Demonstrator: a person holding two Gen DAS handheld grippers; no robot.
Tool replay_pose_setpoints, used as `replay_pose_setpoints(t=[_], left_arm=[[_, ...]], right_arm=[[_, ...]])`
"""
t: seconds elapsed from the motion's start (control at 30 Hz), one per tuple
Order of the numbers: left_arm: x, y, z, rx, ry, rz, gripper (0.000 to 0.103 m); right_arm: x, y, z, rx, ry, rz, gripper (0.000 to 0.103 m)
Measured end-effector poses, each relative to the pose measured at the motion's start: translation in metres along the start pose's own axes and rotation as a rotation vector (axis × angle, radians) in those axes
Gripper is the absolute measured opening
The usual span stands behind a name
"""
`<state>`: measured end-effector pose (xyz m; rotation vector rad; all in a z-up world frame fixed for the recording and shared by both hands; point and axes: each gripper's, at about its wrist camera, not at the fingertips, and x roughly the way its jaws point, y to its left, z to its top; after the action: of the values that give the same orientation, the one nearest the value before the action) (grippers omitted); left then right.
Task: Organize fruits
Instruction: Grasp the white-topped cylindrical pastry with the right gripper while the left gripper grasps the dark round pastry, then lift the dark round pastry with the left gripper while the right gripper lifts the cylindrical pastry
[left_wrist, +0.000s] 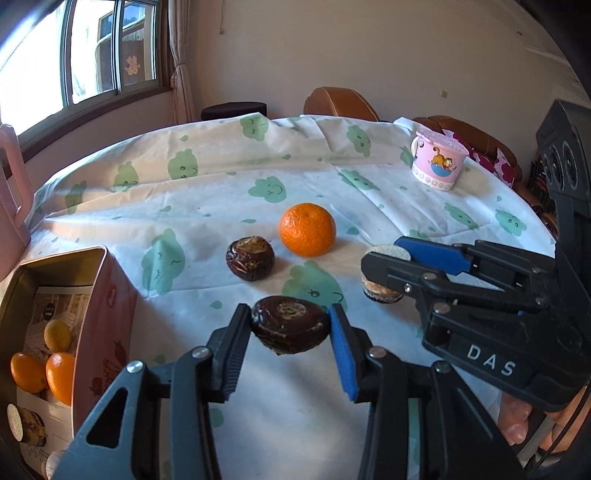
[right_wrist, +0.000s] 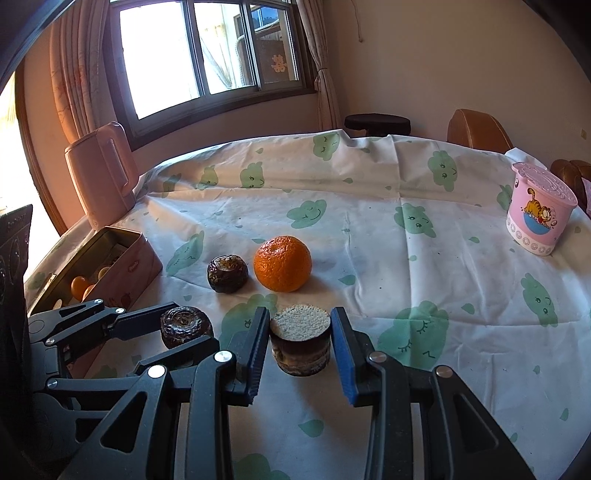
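the job looked partly done. the pink tin box (left_wrist: 107, 325), at the 8 o'clock edge of the left wrist view, already held two small oranges (left_wrist: 44, 373), a yellowish fruit (left_wrist: 57, 335) behind them and a cylindrical piece with a pale speckled top (left_wrist: 22, 428) near its front end, all lying on printed paper lining. what else sat deeper in the tin could not be made out.

four items were not yet in the tin. the left gripper (left_wrist: 290, 332) had its jaws closed in on a dark brown wrinkled fruit (left_wrist: 290, 328), both pads touching its sides, so it seemed gripped; whether it was lifted clear of the tablecloth (left_wrist: 221, 192) was hard to tell. the right gripper (right_wrist: 300, 343) framed a cut cylindrical piece with a sandy top (right_wrist: 300, 341); its jaws stood just beside the sides, and i could not tell if they were pressing or only bracketing it.

untouched on the cloth, toward 12 o'clock from the left gripper, sat a second dark wrinkled fruit (left_wrist: 250, 258) and, just beside it at its 2 o'clock, a large mandarin orange (left_wrist: 307, 229).

a pink lidded cartoon cup (left_wrist: 437, 158) stood well apart at 1 o'clock, lid on, contents hidden. a pink jug (right_wrist: 101, 173) stood beyond the tin near the window.

by my reckoning roughly half remained: both flanked pieces needed carrying to the tin at 8 o'clock, then the last two.
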<state>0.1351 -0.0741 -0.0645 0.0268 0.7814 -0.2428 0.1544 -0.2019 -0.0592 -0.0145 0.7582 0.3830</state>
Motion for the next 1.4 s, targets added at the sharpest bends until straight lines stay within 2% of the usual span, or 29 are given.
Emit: replay_pose_setpoints(t=[0.57,1.4], left_arm=[[-0.018,0.004,0.0,-0.019,-0.1,0.038,0.044],[-0.034,0.009,-0.003,-0.052,-0.188,0.061,0.044]], right_arm=[[-0.01,0.002,-0.001,-0.012,-0.053,0.027,0.036],[-0.028,0.01,-0.004,-0.057,-0.147,0.029,0.036]])
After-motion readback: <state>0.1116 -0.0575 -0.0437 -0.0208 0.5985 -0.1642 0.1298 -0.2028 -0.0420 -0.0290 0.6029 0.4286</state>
